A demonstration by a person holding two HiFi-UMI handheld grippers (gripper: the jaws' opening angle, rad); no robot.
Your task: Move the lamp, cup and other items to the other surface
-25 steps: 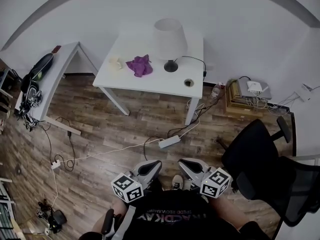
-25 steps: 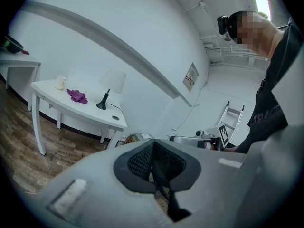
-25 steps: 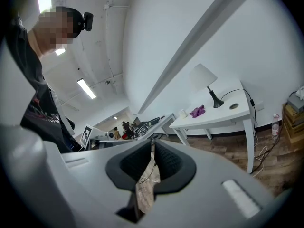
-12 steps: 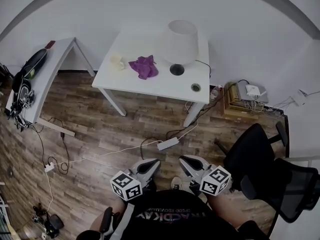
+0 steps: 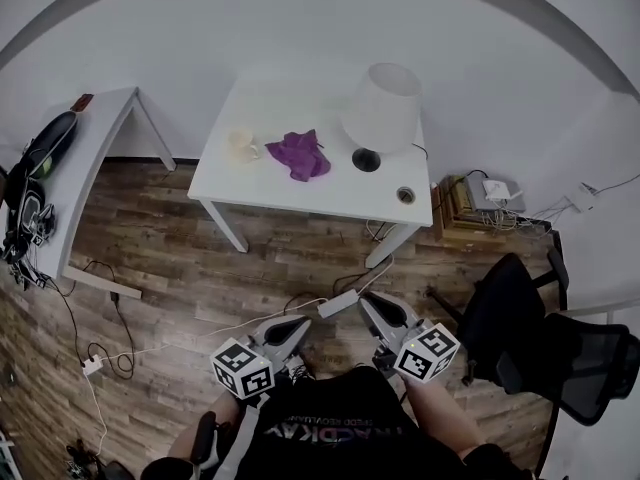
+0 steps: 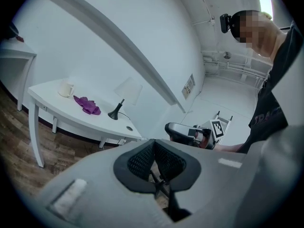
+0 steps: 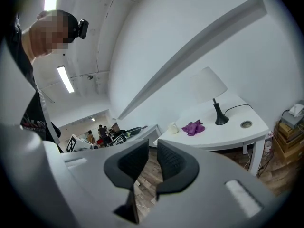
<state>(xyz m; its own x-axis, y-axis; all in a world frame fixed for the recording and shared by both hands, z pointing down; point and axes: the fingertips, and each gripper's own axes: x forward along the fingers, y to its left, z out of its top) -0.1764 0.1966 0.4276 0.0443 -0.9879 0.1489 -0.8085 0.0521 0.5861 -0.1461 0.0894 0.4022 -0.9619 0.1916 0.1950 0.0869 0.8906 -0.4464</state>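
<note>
Nearer than before, lamp (image 5: pixel 385 108) well ahead, left tongs (image 5: pixel 300 325) closed, right tongs (image 5: pixel 372 301) just parting, empty

A plain white wall (image 5: pixel 300 28) was seen behind the furniture, crossed by a slanting grey band (image 7: pixel 199 46). The floor (image 5: pixel 200 258) was laid with dark wood-look planks. 1 white table (image 5: pixel 330 196) was set against the wall, and a 2nd white desk (image 5: pixel 95 143) was placed to its left, at an angle. 1 black office chair (image 5: pixel 520 328) was parked at the right, near a low stack of boxes (image 5: pixel 458 208) by the wall. A white power strip (image 5: pixel 338 304) and trailing cables (image 5: pixel 120 353) were left on the floor. 1 ceiling tube light (image 7: pixel 65 79) was lit overhead.
</note>
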